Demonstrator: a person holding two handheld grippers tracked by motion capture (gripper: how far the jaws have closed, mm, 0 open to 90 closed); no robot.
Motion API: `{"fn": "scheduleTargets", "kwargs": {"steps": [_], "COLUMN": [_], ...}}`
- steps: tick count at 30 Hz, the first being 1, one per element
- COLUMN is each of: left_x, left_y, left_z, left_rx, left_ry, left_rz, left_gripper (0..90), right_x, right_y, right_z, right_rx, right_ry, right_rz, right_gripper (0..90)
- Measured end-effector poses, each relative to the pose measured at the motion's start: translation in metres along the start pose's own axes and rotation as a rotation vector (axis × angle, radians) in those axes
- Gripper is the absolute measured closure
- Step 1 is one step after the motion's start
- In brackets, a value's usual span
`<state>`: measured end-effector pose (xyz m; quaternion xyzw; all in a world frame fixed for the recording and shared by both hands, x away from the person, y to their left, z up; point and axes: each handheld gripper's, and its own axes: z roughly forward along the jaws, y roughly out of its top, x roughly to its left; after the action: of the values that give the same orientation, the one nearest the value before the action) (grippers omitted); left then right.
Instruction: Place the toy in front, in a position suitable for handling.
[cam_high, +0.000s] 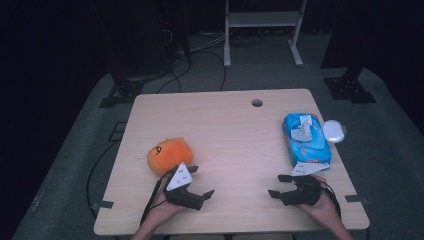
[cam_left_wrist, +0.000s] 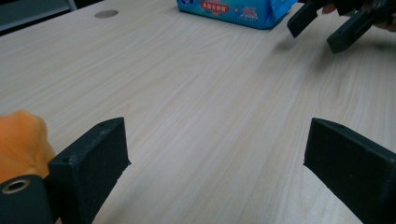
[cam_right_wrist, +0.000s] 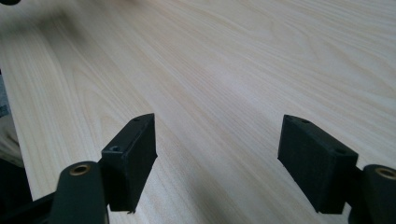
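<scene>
Blue wipes pack (cam_high: 306, 139) bears a red label band, its writing unreadable; your left gripper (cam_high: 201, 181) and right gripper (cam_high: 279, 185) both gape empty; orange plush toy (cam_high: 169, 154) sits beside your left.

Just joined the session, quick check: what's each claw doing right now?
Left claw: open, holding nothing, beside the orange plush.
Right claw: open, holding nothing, near the wipes pack.

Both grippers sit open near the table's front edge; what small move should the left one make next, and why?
Probably swing the left gripper toward the orange plush toy: its jaws stand open and empty, and the toy lies just beside them, untouched.
</scene>
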<state>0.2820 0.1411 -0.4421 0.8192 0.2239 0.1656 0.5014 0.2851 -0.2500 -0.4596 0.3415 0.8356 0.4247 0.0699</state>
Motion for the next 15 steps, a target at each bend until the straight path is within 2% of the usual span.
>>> {"fn": "scheduleTargets", "kwargs": {"steps": [3, 4, 5, 9, 15], "left_x": [0.001, 0.003, 0.003, 0.015, 0.027], "left_y": [0.005, 0.011, 0.011, 0.027, 0.042], "left_z": [-0.003, -0.006, -0.006, -0.016, -0.023], "left_rx": [-0.016, -0.016, -0.016, -0.036, -0.066], "left_ry": [-0.002, -0.001, -0.001, 0.006, 0.023], "left_rz": [-0.004, 0.014, 0.014, 0.016, 0.031], "left_gripper": [5.4, 5.4, 5.4, 5.4, 5.4], "right_x": [0.000, 0.000, 0.000, -0.002, -0.001], "right_y": [0.000, 0.001, 0.001, 0.001, 0.002], "right_z": [0.001, 0.001, 0.001, 0.000, 0.001], "right_rx": [0.003, 0.004, 0.004, 0.000, 0.004], "right_ry": [-0.003, -0.007, -0.007, -0.004, -0.007], "right_rz": [-0.002, -0.002, -0.002, 0.013, 0.005], "right_gripper": [26.6, 26.4, 26.4, 26.4, 26.4]}}
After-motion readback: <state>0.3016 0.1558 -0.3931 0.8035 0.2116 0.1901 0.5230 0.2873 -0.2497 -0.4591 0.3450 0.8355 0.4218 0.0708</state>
